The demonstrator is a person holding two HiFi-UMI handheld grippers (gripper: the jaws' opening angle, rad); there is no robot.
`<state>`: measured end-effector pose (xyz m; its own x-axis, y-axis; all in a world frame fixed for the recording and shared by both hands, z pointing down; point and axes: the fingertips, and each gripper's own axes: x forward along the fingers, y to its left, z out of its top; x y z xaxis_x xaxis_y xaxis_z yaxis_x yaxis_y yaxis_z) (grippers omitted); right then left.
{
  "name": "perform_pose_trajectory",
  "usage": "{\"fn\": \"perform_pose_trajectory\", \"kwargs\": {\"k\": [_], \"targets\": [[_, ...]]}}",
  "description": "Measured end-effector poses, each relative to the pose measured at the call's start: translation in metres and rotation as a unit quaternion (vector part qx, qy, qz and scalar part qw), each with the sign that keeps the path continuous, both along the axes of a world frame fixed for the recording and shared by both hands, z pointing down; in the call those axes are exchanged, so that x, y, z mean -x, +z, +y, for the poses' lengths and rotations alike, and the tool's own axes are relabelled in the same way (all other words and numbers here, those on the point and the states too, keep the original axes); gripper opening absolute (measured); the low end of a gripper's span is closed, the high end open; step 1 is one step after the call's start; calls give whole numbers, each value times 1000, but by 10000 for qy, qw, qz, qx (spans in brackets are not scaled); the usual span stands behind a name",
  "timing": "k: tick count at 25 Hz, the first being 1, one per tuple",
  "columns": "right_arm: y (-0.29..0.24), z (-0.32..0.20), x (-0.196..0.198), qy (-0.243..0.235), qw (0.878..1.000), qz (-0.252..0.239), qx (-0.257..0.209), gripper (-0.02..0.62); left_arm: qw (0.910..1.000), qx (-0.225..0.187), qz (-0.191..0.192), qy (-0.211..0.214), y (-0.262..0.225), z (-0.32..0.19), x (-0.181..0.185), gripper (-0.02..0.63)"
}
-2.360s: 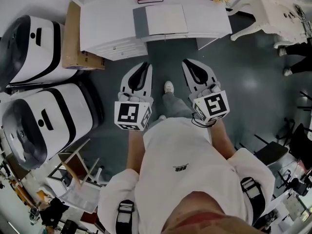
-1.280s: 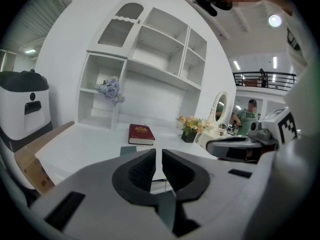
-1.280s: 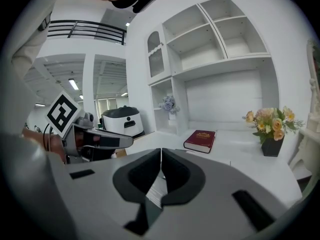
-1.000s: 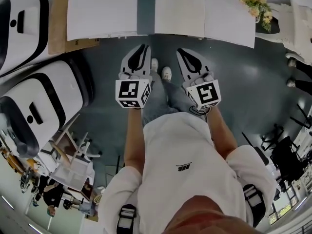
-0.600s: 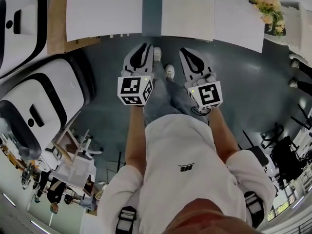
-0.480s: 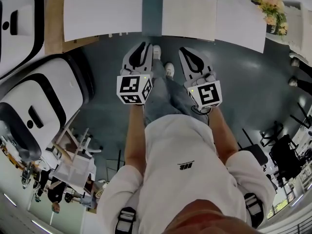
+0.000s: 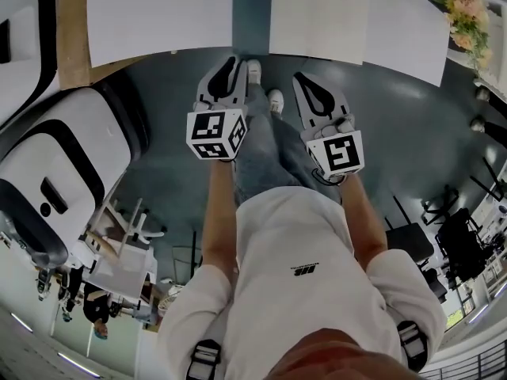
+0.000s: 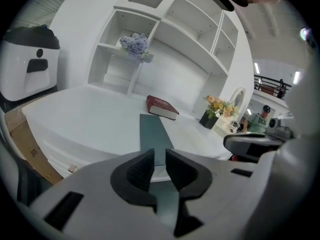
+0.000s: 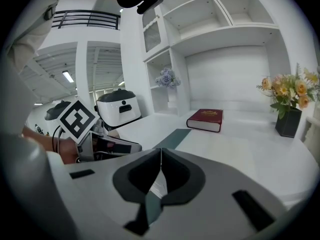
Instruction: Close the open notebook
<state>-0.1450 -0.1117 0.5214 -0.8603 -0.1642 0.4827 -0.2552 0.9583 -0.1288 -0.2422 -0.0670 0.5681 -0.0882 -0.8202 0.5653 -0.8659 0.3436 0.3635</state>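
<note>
The open notebook (image 7: 317,14) lies on the white table (image 7: 158,14), its grey-teal cover (image 7: 252,10) spread to the left of a white page. Both grippers hover over the floor just short of the table's front edge, not touching the notebook. My left gripper (image 7: 230,62) points at the cover (image 8: 152,134), with only a narrow gap between its jaws and nothing in it. My right gripper (image 7: 303,79) has its pads pressed together on nothing, and the notebook (image 9: 172,139) lies ahead of it.
A red book (image 8: 161,107) lies behind the notebook, and a flower pot (image 9: 290,99) stands at the table's right. White shelves rise at the back. A cardboard box (image 7: 71,30) and white machines (image 7: 47,180) stand on the left. The person's feet (image 7: 261,85) are between the grippers.
The person has stepped toward the table, so the notebook is nearer and the red book has left the head view. Both grippers have come close to the table's front edge.
</note>
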Motion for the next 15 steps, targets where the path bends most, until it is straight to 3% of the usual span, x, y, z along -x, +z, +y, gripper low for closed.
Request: {"fn": "perform_pose_trajectory", "kwargs": {"k": [15], "targets": [[25,6,9,69,9997,204,151,-3,9987,149,464,140,45,-6,10,0]]}}
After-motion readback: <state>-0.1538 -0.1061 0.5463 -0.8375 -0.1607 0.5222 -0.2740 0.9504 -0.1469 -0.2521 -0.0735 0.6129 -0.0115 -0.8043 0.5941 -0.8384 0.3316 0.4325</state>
